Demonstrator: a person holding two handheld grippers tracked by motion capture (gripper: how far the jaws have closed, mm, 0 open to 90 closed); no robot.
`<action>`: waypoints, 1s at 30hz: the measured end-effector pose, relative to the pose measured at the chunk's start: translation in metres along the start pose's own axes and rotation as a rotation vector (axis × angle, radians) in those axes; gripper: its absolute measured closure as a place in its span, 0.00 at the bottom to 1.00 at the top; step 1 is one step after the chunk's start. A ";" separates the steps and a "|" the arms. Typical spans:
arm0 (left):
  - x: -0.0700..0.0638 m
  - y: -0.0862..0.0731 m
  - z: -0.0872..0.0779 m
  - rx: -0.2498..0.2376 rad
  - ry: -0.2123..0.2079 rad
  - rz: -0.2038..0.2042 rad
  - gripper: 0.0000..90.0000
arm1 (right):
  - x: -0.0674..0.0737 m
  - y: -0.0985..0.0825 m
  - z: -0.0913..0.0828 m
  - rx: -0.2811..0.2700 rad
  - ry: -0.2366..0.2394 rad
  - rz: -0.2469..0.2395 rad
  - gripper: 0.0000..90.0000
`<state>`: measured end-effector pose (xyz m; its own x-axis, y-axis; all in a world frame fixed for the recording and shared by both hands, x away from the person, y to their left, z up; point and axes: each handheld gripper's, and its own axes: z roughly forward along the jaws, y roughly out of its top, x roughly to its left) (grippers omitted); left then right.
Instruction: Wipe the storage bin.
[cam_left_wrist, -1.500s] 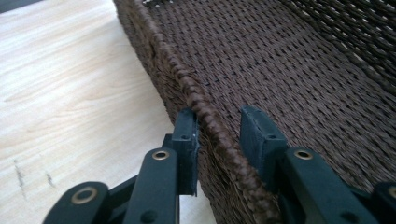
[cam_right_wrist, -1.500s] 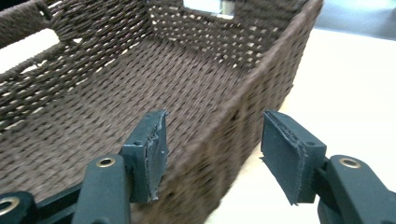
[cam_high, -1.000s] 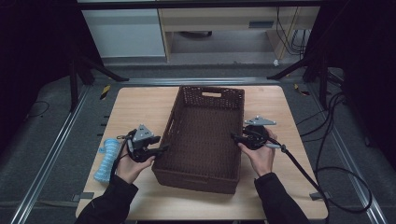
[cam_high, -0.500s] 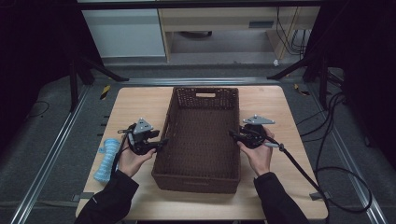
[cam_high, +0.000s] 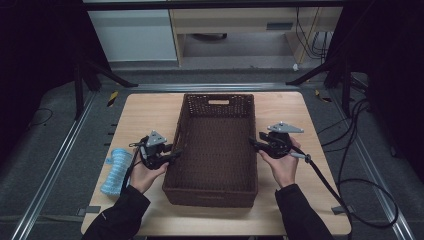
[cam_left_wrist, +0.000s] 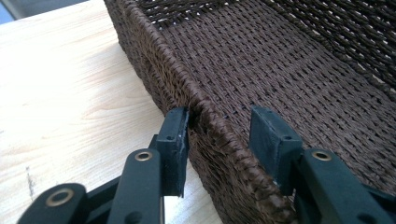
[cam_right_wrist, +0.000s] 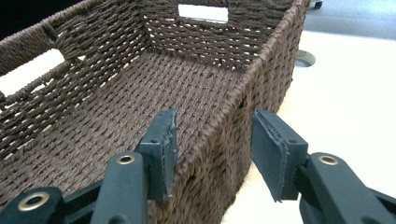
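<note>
Since a sec ago the big brown basket (cam_high: 215, 150) has turned a bit: it sat crooked on the worktop (cam_high: 145, 112), and now its long sides run straight from near to far. Both hands barely moved.

Far left, a blue knit cloth (cam_high: 116, 171) lies at the worktop's left edge, apart from the basket. Nobody touches it.

Next comes the left tongs (cam_high: 176, 152), at the basket's left wall, about halfway along. In the left gripper view the rim (cam_left_wrist: 212, 126) runs between the two black pads. The outer pad (cam_left_wrist: 176, 140) touches the weave, but the inner pad (cam_left_wrist: 271, 140) stands off it w/ a gap. So these tongs are half wide and not pinching yet. They have just been closing, w/ the rim between them.

The basket sits mid worktop, empty, w/ handle holes in its far wall.

On the right, the right tongs (cam_high: 253, 143) straddle the right wall the same way. In the right gripper view the inner pad (cam_right_wrist: 161, 151) is right against the rim, maybe touching; the outer pad (cam_right_wrist: 275, 151) is clear of it. Half wide too, no squeeze. They have just been opening, wall between them.

One tongs on each long side makes sense, I think: the basket is wide and light, so 2 holds across from each other keep it level and stop it spinning.
</note>
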<state>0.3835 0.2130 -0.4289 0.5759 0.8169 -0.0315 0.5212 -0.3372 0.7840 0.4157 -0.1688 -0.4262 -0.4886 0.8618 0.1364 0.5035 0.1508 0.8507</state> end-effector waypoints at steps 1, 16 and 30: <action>-0.002 0.000 -0.001 0.003 0.002 0.001 0.64 | 0.000 0.000 0.000 0.002 0.003 -0.002 0.57; -0.014 -0.005 -0.005 -0.011 0.011 -0.003 0.60 | 0.007 -0.010 0.009 0.074 0.007 -0.026 0.59; 0.001 0.011 -0.041 -0.142 0.007 -0.008 0.48 | 0.008 -0.008 0.009 0.071 -0.039 -0.019 0.72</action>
<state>0.3640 0.2296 -0.3953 0.5671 0.8230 -0.0343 0.4312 -0.2611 0.8637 0.4140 -0.1585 -0.4362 -0.4713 0.8763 0.0995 0.5441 0.2001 0.8148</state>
